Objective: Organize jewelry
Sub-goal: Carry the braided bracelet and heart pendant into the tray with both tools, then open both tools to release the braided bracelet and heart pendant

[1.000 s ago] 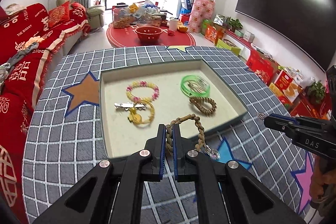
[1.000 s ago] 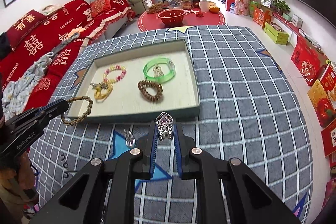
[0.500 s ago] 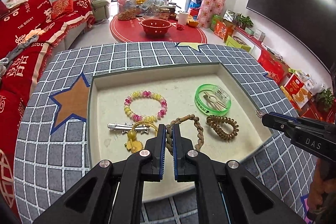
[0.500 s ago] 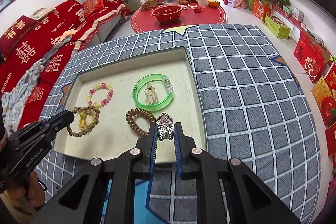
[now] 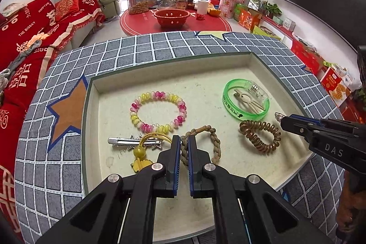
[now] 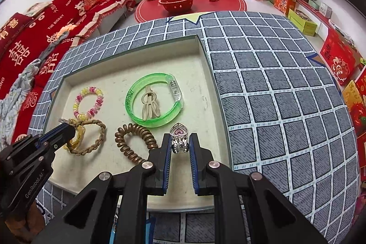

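L gripper (image 5: 182,145) clamps braided bracelet (image 5: 205,143), R gripper (image 6: 180,145) clamps heart ring (image 6: 179,132); both over tray (image 6: 201,42) near edge. Lower to floor clear of coil tie (image 6: 135,143), then release.

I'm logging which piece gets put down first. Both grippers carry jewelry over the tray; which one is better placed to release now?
Probably the left. Its braided bracelet hangs among pieces already lying on the tray floor. The right gripper holds the heart ring over bare floor near the tray's right wall, so either could release.

Both wrist views: close, angled steeply down, sharing tray (image 5: 90,106) (image 6: 207,56); edges perhaps fisheye-warped.
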`<state>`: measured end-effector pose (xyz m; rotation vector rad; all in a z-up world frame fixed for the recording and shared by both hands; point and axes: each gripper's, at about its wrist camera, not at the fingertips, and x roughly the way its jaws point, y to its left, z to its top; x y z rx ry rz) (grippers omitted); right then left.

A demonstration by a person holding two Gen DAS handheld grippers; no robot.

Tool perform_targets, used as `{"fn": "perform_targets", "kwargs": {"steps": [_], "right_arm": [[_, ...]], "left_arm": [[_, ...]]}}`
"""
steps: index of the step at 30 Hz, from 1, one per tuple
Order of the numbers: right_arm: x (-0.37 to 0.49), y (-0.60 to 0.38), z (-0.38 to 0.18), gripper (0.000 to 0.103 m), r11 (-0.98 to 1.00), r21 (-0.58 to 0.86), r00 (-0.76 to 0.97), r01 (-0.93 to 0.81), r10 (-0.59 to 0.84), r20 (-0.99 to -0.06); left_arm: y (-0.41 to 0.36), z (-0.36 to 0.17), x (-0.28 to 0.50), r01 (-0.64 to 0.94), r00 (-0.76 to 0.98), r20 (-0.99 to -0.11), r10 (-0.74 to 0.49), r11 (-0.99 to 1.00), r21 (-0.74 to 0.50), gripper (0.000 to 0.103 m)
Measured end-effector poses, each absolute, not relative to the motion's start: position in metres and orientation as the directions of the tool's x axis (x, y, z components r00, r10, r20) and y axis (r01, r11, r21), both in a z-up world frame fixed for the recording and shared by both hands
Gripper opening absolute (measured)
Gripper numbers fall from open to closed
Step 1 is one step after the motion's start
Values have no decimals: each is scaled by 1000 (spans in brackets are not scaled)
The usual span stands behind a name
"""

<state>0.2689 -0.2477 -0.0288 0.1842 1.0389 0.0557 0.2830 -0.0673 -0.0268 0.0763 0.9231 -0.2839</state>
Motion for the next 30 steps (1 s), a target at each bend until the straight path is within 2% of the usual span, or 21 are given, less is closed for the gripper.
{"fn": "perform_targets", "kwargs": {"steps": [12, 14, 15, 16, 18, 23, 27, 30], "right_arm": [[272, -243, -42, 19, 986, 160, 482, 37, 122, -867], [271, -242, -42, 24, 985, 170, 480, 34, 134, -867], [272, -241, -41, 31, 985, 171, 479, 31, 135, -867], [271, -239, -40, 42, 986, 165, 480, 27, 132, -867], [271, -237, -38, 59, 987, 156, 488, 24, 125, -864], [268, -238, -29, 59, 982, 189, 500, 30, 149, -853], [259, -247, -17, 75, 968, 245, 532, 50, 182, -827], [252, -254, -7, 76, 958, 279, 553, 68, 197, -810]], "left_arm": [[-76, -41, 284, 278, 546, -823, -157, 960, 1, 19], [-77, -40, 282, 277, 546, -823, -156, 961, 2, 19], [-78, -40, 282, 278, 547, -823, -155, 961, 4, 19], [-77, -40, 282, 278, 549, -822, -154, 961, 6, 19], [-79, -38, 280, 279, 553, -819, -154, 960, 8, 19], [-76, -33, 277, 281, 562, -813, -154, 960, 13, 19], [-72, -27, 274, 270, 577, -802, -151, 963, 14, 19], [-72, -23, 272, 265, 587, -797, -142, 964, 23, 19]]}}
